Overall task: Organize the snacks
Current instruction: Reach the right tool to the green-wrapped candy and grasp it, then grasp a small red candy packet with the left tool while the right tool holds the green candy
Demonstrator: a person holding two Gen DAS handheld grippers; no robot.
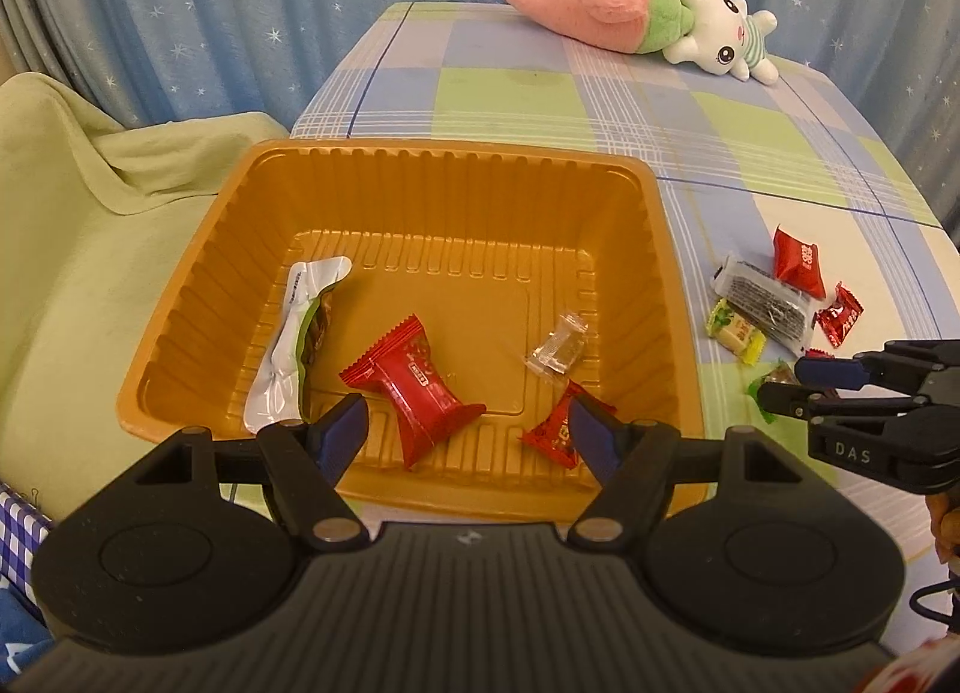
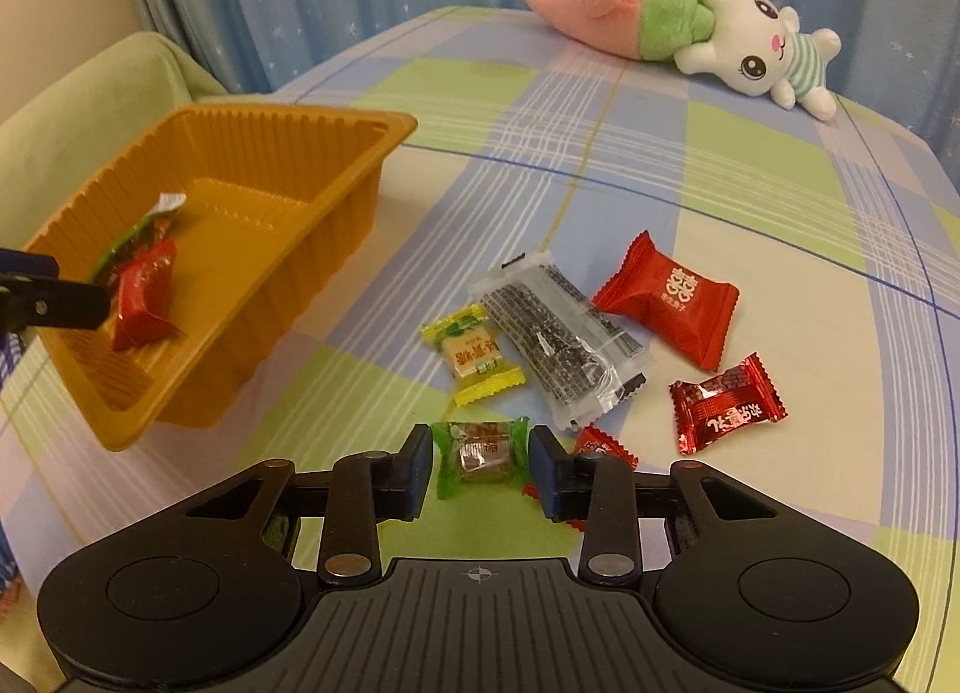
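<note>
Right gripper (image 2: 481,462) straddles the green-wrapped candy (image 2: 482,454) on the checked tablecloth (image 2: 600,165), jaws narrowed to its twisted ends; contact unclear. Left gripper (image 1: 468,429) hangs wide open and empty over the orange tray (image 1: 444,159), which holds four snacks including a red packet (image 1: 414,390). More wrapped snacks, among them a clear sesame bar (image 2: 561,345), lie just beyond the candy.

left claw (image 1: 468,423) gapes wide, empty; right claw (image 2: 482,462) narrowed, pointing steeply down.
</note>
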